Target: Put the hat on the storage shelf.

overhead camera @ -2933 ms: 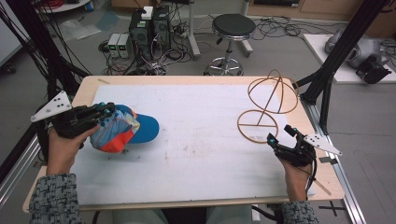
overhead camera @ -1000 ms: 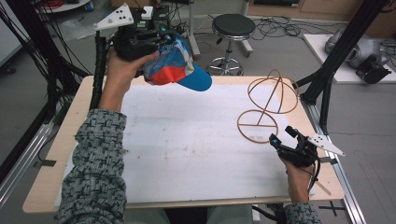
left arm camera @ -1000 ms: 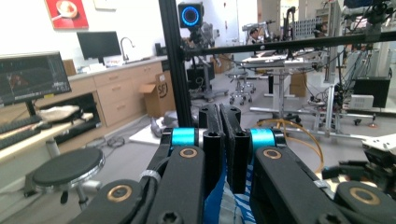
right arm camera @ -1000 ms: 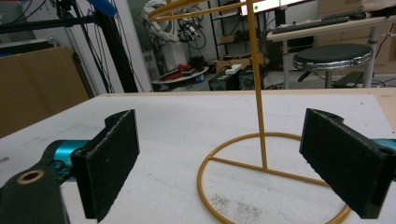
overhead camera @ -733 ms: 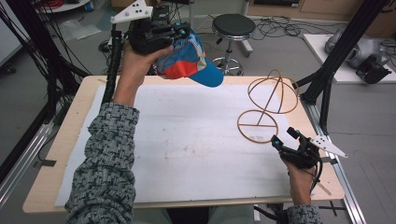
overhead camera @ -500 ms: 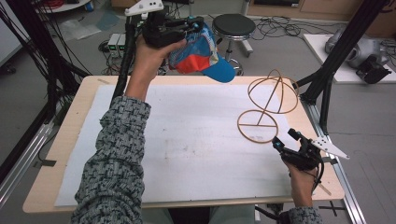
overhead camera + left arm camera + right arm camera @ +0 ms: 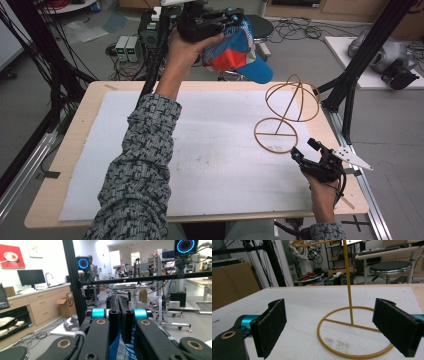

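High view: left gripper (image 7: pixel 227 22) lifts a colourful cap (image 7: pixel 235 50), jaws clamped on its fabric.
Soft, light cloth; likely meant for the wire stand (image 7: pixel 285 112). Right gripper (image 7: pixel 300 159) rests agape.

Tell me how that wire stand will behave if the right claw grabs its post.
The wire stand looks light: thin wire, mostly air. Probably stiff, as its post stands straight. Likely top-heavy and tippy, with a round cage above a flat ring base. The right claw sits open nearby.

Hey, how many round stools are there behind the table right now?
1. A black round stool stands on the floor past the table's far edge, right of the wire stand. In the high view the raised cap mostly covers it; others may be hidden.
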A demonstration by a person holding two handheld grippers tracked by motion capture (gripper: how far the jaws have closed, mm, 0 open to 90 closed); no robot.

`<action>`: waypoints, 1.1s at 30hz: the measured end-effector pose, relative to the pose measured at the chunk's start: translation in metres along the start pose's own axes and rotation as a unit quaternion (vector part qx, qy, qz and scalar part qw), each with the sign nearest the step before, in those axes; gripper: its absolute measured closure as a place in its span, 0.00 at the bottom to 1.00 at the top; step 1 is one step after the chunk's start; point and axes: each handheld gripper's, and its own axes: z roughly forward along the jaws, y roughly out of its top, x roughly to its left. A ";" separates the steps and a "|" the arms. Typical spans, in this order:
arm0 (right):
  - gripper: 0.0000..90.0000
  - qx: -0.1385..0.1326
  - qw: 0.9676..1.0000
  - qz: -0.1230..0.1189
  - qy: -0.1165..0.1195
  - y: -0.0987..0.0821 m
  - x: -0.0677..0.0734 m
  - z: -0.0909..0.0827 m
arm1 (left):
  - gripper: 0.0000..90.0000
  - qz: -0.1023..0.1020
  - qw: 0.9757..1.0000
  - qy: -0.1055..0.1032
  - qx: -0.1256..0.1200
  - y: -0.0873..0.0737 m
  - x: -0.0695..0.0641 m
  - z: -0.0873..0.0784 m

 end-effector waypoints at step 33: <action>0.12 0.007 1.000 0.000 0.004 0.000 -0.002 -0.001 | 0.98 -0.041 0.998 -0.055 0.014 -0.023 -0.014 0.083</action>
